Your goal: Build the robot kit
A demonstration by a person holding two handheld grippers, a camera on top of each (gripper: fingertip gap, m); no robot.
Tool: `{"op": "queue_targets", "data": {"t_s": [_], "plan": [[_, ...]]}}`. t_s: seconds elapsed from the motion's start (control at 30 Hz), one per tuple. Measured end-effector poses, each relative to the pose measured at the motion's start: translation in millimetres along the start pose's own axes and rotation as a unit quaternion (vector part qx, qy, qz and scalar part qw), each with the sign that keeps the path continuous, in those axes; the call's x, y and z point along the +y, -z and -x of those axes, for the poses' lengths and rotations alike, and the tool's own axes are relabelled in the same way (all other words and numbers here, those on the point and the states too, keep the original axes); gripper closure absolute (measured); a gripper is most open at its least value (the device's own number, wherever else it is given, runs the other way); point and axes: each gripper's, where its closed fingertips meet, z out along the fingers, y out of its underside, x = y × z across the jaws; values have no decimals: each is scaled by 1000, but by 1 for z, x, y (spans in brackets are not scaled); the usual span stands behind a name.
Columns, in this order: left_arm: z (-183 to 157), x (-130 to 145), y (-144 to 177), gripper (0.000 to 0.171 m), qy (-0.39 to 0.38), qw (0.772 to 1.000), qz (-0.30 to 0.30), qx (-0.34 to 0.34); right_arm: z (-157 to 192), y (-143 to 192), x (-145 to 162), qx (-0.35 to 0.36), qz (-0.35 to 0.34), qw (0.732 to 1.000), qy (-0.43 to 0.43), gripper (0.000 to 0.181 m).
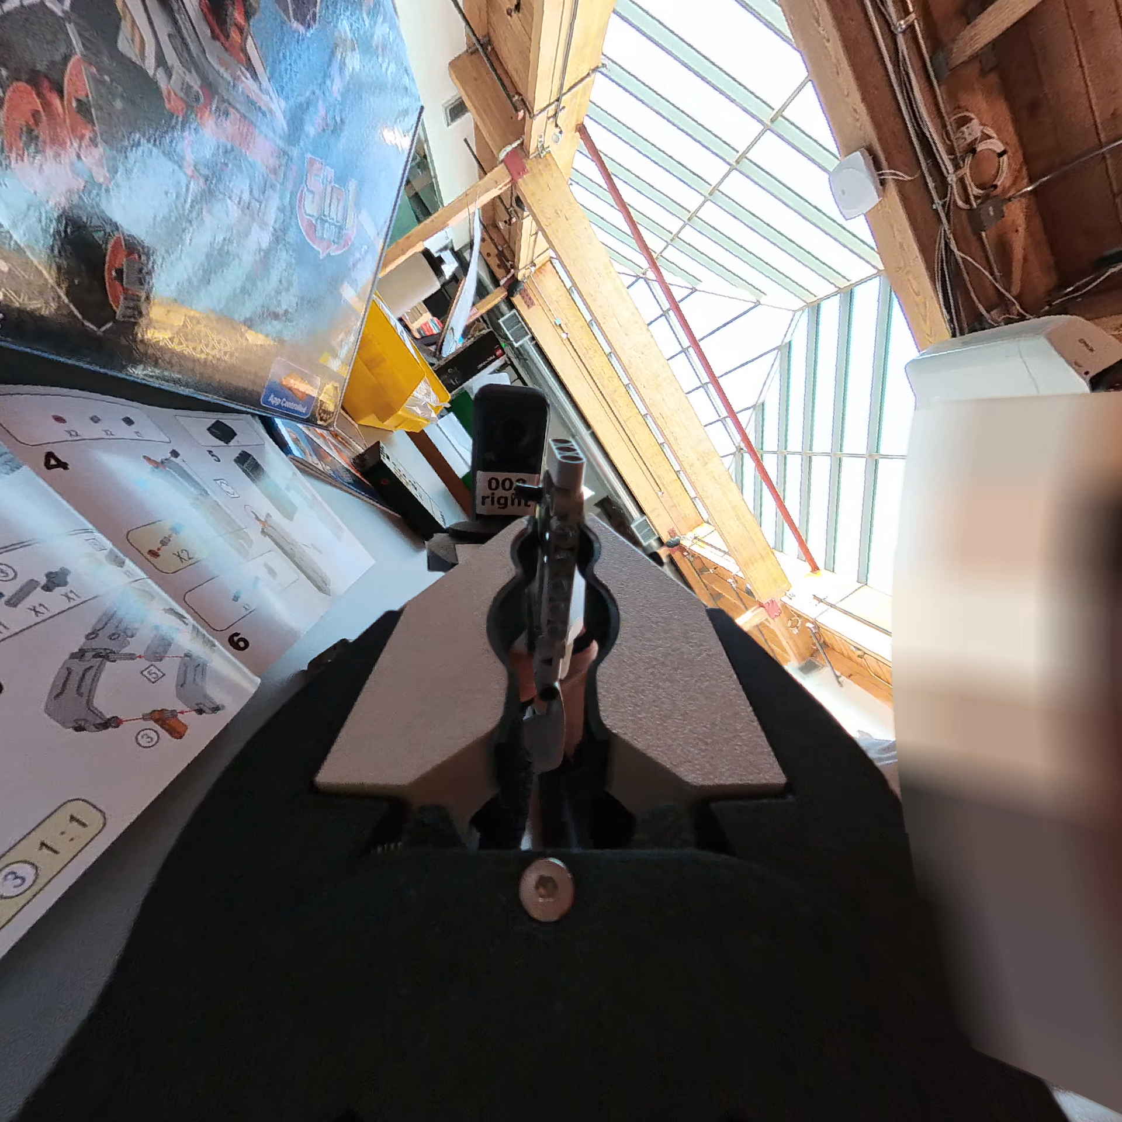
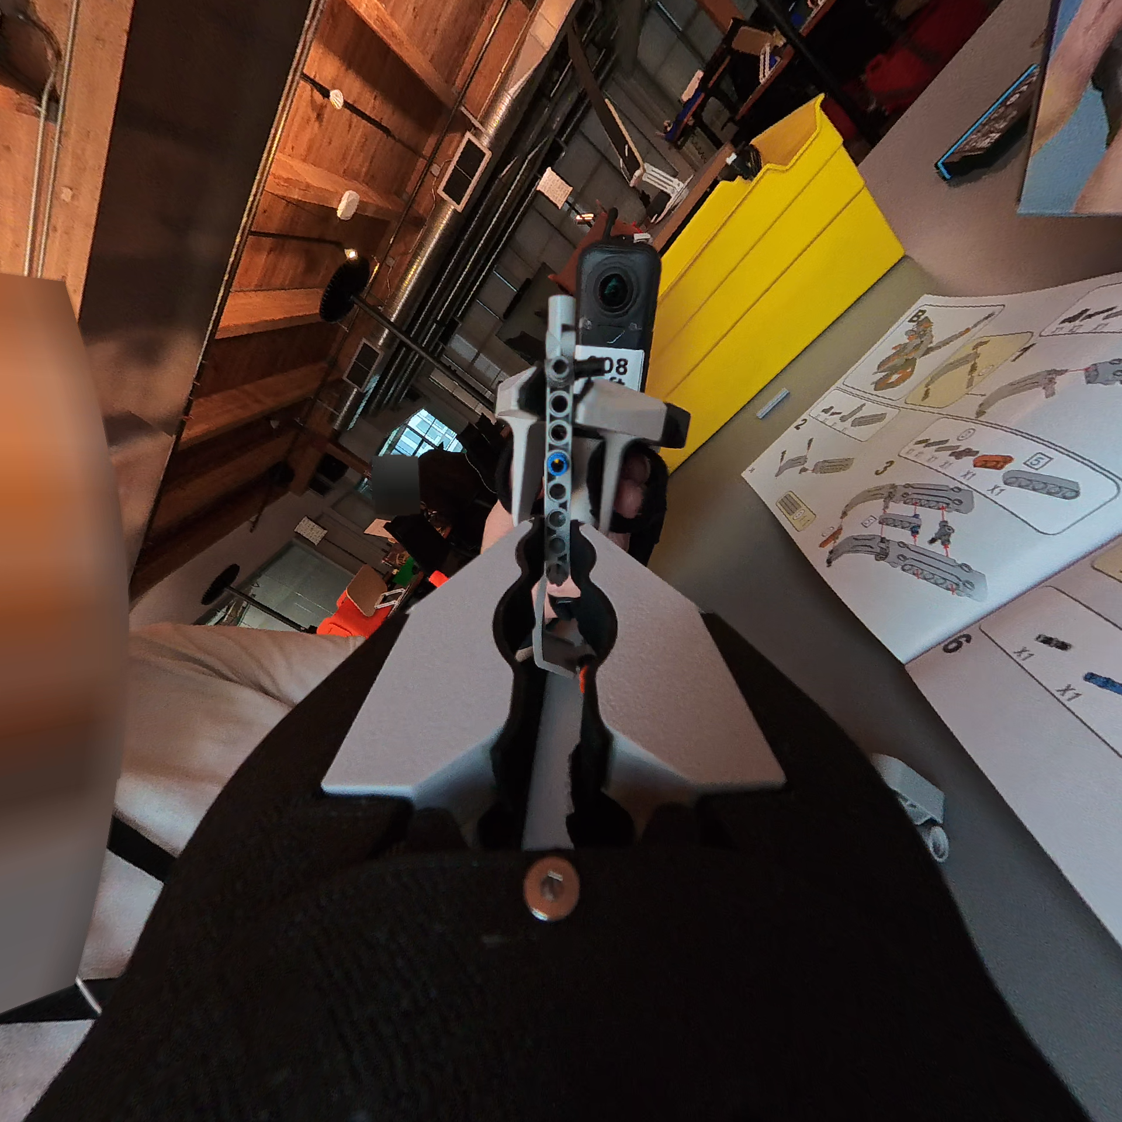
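Note:
My left gripper is shut on a dark grey toy beam assembly that sticks up past its fingertips. My right gripper is shut on a long grey beam with a row of holes and a blue pin. The two grippers face each other at close range. In the right wrist view the beam runs on between the left gripper's grey fingers, below its camera. In the left wrist view the right gripper's camera stands just behind the beam; its fingers are hidden.
An open instruction booklet lies on the grey table. A toy box stands behind it, beside a yellow bin. A loose grey part and a small grey stick lie on the table. Less than 4 cm separates the two grippers' tips.

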Motion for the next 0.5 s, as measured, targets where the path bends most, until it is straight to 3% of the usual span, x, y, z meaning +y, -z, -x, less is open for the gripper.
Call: {"op": "queue_targets", "data": {"t_s": [0.17,0.27,0.37,0.5], "plan": [[7,1,2,167,-58,997,16,-56,-5,-2,2,16,9,1000,16,176],[8,0,4,167,-56,996,18,-60,-9,19,-15,100,23,985,139,155],[5,-4,8,167,-39,998,11,-47,-29,76,-36,314,73,895,309,151],[10,3,8,167,-46,997,33,-60,-39,91,-6,395,195,844,305,149]]}}
